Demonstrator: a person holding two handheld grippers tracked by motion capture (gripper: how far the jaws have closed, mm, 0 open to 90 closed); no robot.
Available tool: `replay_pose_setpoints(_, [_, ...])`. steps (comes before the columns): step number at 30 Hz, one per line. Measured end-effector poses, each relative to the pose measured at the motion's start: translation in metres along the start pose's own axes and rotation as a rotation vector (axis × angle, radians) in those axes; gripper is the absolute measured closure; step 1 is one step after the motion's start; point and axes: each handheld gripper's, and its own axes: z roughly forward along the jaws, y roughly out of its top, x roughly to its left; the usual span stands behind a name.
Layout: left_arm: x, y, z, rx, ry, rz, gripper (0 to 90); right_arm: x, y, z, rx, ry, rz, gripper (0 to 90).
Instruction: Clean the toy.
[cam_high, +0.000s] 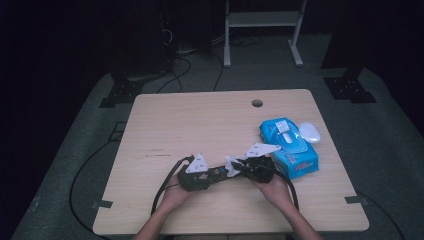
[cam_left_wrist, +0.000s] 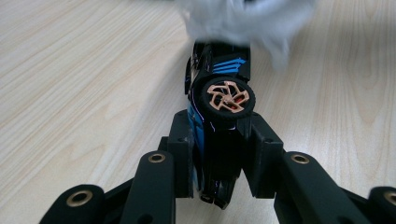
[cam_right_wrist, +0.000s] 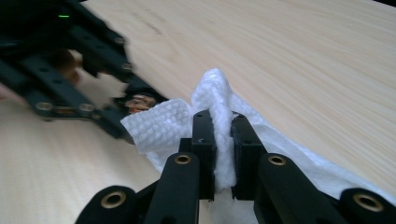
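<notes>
Black-and-blue toy car (cam_left_wrist: 219, 107), hard plastic with copper-spoked wheels, is being pinched across its body by the left gripper (cam_left_wrist: 219, 154), jaws pressed on both flanks, nose pointing away along the jaws. It is judged light, rigid and rather slick (best taken at the flat sides, not the wheels). White wet wipe (cam_right_wrist: 219, 121), soft and limp, is being clamped in a bunched fold by the right gripper (cam_right_wrist: 223, 154) and brought against the car's far end. Both are being held near the table's (cam_high: 200, 120) front edge, left of the blue wipe pack (cam_high: 292, 147).
</notes>
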Motion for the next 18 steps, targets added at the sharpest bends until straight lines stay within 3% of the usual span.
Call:
replay_pose_setpoints(2, [0.000, -0.001, -0.001, 0.001, 0.000, -0.002, 67.7, -0.003, -0.001, -0.001, -0.008, 0.010, 0.028, 81.8])
replay_pose_setpoints(5, [0.001, -0.002, -0.002, 0.003, -0.003, -0.009, 67.7, 0.002, 0.000, 0.003, -0.011, 0.019, 0.011, 81.7])
replay_pose_setpoints(6, [0.002, -0.003, -0.004, 0.006, -0.002, -0.010, 67.7, 0.009, 0.001, 0.006, -0.011, 0.043, -0.007, 81.7])
replay_pose_setpoints(10, [0.002, -0.004, -0.005, 0.005, -0.002, -0.016, 67.6, 0.006, 0.001, 0.006, -0.011, 0.057, 0.005, 81.7])
replay_pose_setpoints(12, [0.003, -0.004, -0.004, 0.004, -0.003, -0.016, 67.6, -0.004, -0.002, 0.000, -0.010, 0.008, 0.012, 81.8])
replay_pose_setpoints(14, [0.002, -0.004, -0.004, 0.004, -0.002, -0.017, 67.6, -0.010, -0.003, -0.003, -0.006, -0.007, 0.026, 81.8])
replay_pose_setpoints(16, [0.002, -0.004, -0.004, 0.006, -0.004, -0.021, 67.6, -0.007, -0.003, -0.001, -0.008, -0.002, 0.025, 81.8])
replay_pose_setpoints(18, [0.004, -0.005, -0.004, 0.004, -0.008, -0.027, 67.5, 0.001, -0.001, 0.003, -0.013, -0.004, -0.007, 81.9])
